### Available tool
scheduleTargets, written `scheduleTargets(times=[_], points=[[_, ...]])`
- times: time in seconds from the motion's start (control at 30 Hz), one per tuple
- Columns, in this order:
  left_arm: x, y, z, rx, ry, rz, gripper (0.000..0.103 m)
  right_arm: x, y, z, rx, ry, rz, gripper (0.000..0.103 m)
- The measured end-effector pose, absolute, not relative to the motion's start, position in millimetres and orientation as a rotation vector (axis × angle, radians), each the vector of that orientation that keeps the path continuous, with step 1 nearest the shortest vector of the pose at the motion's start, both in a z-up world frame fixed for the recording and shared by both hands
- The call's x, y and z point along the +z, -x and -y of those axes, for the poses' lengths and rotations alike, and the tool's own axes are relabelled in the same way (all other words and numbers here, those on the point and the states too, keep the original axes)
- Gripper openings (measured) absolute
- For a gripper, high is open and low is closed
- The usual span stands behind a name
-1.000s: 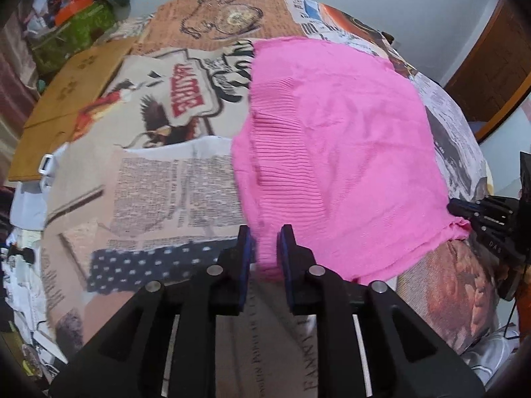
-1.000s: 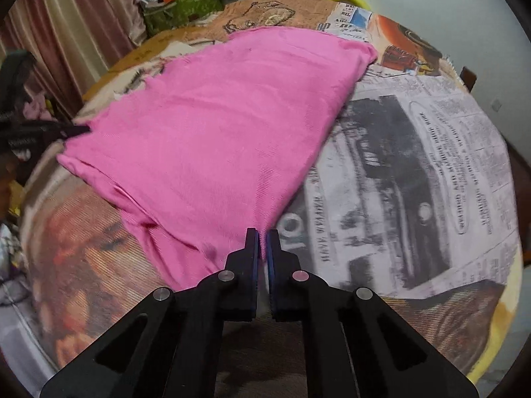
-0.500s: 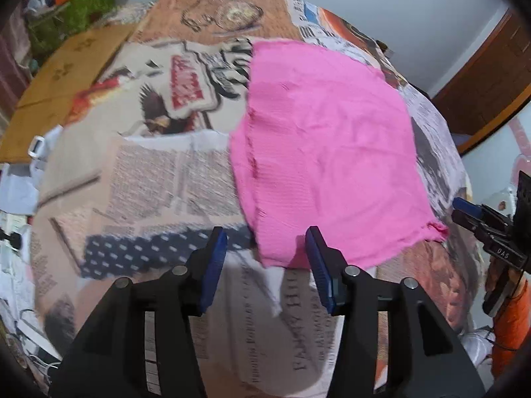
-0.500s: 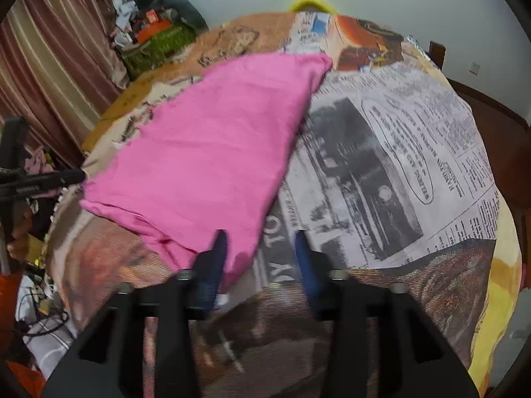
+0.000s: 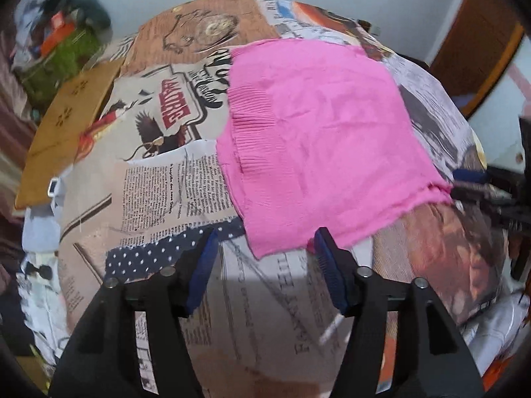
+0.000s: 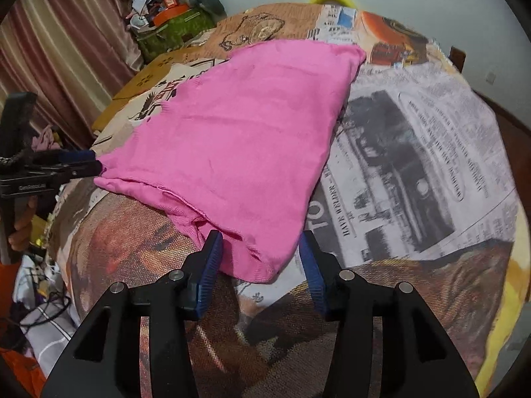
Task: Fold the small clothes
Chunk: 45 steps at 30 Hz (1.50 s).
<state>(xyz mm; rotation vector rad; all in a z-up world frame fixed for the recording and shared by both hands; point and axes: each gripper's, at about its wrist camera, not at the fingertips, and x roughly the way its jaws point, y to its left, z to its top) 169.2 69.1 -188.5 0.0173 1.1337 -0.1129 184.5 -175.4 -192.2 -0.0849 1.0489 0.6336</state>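
A pink knitted garment (image 5: pixel 315 139) lies folded flat on a table covered with a newspaper-print cloth (image 5: pixel 159 199); it also shows in the right wrist view (image 6: pixel 239 146). My left gripper (image 5: pixel 265 245) is open and empty, its jaws either side of the garment's near corner. My right gripper (image 6: pixel 260 248) is open and empty, its jaws astride the garment's other near corner. Each gripper shows at the edge of the other's view, by the cloth's side corner: the right gripper (image 5: pixel 478 185) and the left gripper (image 6: pixel 66 165).
A cardboard sheet (image 5: pixel 66 126) lies at the table's left edge. A green bag with clutter (image 6: pixel 172 26) stands beyond the far left. Curtains (image 6: pixel 59 46) hang on the left. A wooden door (image 5: pixel 478 39) is at the far right.
Both grippers were shut on the garment's near corners. They have opened, let the cloth go and pulled back slightly. The garment has settled flat.
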Motion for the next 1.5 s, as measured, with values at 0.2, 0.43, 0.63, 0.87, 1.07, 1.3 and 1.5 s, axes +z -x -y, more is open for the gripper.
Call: scheduleTargets(times=[0.2, 0.43, 0.63, 0.87, 1.07, 1.3, 1.5], points=[[-199.2, -162.9, -53.5, -0.157, -0.083, -1.168, 0.074, -190.1, -176.8, 168.3, 0.671, 0.109, -1.033, 0.051], [-208.2, -176.5, -41.8, -0.144, -0.097, -1.146, 0.077, -204.5, -181.4, 157.3, 0.677, 0.132, -1.054, 0.051], [-211.0, -184.0, -32.9, -0.159, -0.092, -1.103, 0.039, -209.2, -185.1, 155.1, 0.709, 0.105, -1.046, 0.042], [-205.0, -185.4, -30.0, -0.136, -0.093, -1.072, 0.017, -206.2, -183.3, 152.2, 0.708, 0.126, -1.016, 0.009], [-177.8, -196.0, -36.4, -0.128, -0.061, -1.003, 0.017, -189.7, -185.9, 153.7, 0.710, 0.132, -0.942, 0.008], [-144.5, -225.9, -32.8, -0.122, -0.060, -0.916, 0.016, -159.8, -204.9, 158.6, 0.683, 0.125, -0.839, 0.008], [-118.5, -263.1, -31.1, -0.114, -0.063, -0.852, 0.016, -136.0, -231.5, 160.5, 0.654, 0.145, -0.757, 0.007]])
